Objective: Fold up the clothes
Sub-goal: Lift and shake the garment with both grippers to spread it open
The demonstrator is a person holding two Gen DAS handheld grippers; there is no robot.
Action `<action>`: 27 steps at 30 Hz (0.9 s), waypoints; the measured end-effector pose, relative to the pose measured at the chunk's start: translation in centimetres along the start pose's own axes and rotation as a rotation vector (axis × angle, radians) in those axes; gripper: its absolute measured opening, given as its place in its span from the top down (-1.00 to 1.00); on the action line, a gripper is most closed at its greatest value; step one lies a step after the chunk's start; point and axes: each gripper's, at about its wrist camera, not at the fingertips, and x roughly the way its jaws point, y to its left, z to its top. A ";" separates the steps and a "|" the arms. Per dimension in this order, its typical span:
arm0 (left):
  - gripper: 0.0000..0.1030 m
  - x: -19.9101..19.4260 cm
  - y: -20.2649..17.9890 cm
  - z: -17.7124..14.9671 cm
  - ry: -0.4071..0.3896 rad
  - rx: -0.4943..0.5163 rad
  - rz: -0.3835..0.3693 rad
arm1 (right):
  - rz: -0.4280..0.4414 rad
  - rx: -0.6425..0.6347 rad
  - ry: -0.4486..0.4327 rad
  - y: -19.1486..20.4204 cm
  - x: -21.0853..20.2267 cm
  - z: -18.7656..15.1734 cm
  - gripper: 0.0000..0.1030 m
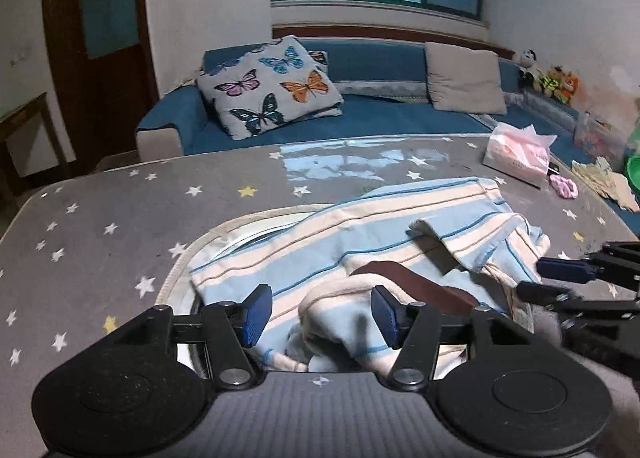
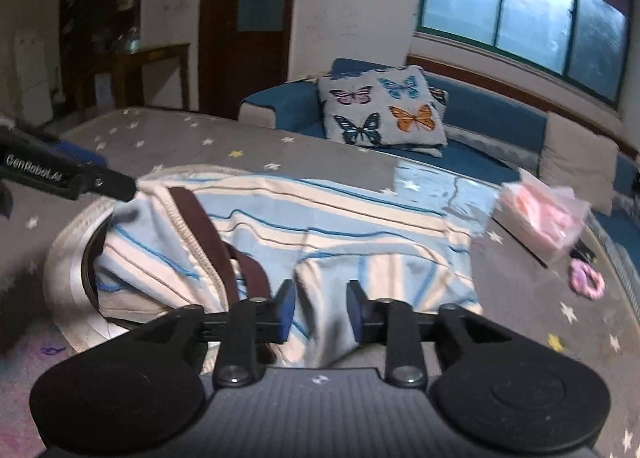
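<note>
Writing: "GenRobot.AI" in white on the black body of the left gripper, read from the right wrist view; no other legible text; lettering on the tissue pack too small to read

Count:
- Grippers, two. Left gripper: blue-padded fingers spread wide apart over a bunched fold of cloth, clamped on nothing. Right gripper: fingers also apart, narrower gap, a hanging fold of cloth between them; contact with the pads cannot be told
- Garment, one: striped garment
- Cushions, two: butterfly cushion, plain beige cushion, both on the blue sofa
- Tissue pack, one, pink
- Pink scrunchie, one, just beside the pack
- Soft toys, a small group at the sofa's far end, number unclear

Task item: garment in pale blue and cream bands with thin darker blue lines, ribbed cream edging, a brown strap across it. Rumpled, partly doubled over. It lies on the grey star-printed table cover, draped across a round cream-rimmed opening in that cover
</note>
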 end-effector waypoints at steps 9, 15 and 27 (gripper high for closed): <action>0.89 -0.3 -0.6 -1.2 -0.012 0.035 -0.095 | -0.058 -0.024 0.040 0.5 2.7 -0.6 0.87; 0.90 -4.9 -1.6 -2.6 -0.085 0.083 -0.140 | -0.066 0.079 0.008 -1.8 -2.0 -2.2 0.93; 0.94 -9.5 -3.7 -12.6 0.078 0.212 -0.258 | -0.091 0.228 0.044 -6.0 -11.1 -7.4 0.92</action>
